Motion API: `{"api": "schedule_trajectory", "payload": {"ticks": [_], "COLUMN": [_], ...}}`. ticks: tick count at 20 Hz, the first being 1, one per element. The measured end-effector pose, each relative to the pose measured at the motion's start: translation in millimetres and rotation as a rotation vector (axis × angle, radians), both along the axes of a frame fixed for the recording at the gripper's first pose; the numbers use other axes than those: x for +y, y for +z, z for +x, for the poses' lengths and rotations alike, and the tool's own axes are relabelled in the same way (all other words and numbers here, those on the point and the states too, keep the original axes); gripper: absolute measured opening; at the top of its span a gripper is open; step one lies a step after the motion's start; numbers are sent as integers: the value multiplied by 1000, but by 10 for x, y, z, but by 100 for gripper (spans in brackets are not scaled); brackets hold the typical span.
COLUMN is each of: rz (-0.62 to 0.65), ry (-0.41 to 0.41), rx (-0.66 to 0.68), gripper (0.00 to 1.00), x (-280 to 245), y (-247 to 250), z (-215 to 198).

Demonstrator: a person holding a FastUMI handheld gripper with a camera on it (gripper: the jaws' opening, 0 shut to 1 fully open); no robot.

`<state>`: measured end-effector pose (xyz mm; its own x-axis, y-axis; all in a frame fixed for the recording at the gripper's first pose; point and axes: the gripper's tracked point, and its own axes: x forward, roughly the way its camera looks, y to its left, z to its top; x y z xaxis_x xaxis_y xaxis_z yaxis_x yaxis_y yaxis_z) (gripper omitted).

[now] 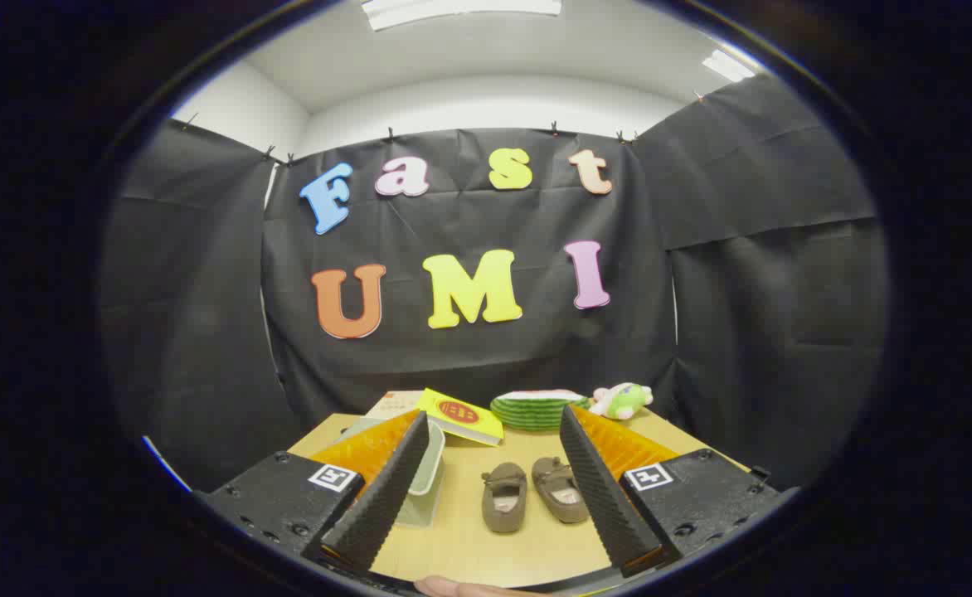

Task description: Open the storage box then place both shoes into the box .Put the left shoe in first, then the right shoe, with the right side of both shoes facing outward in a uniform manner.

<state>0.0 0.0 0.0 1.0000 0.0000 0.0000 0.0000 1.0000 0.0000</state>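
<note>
Tongs [493, 427] spread wide, shoes [536, 493] between them, box [430, 473] behind left finger

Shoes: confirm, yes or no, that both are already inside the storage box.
No: both shoes lie side by side on the table between the open gripper's fingers, beside the storage box.

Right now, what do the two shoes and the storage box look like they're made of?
Shoes: soft, matte brown, probably suede or felt-like fabric; no shine. Storage box: translucent, pale, smooth plastic, by its see-through wall; partly hidden behind one finger. Table: light wood-look top. The gripper is open, fingers apart, shoes beyond them.
</note>
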Motion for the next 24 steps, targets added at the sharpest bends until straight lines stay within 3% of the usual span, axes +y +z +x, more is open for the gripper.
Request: {"api": "schedule_trajectory", "payload": {"ticks": [10, 17, 20, 24], "rz": [-17, -107, -145, -125], "ry": [-1, -9, -50, -15], "rx": [29, -34, -60, 12], "gripper": [100, 100, 100, 100], "x": [2, 2, -69, 67], "y": [-159, -66, -41, -301], "z": [128, 296, 467, 857]}}
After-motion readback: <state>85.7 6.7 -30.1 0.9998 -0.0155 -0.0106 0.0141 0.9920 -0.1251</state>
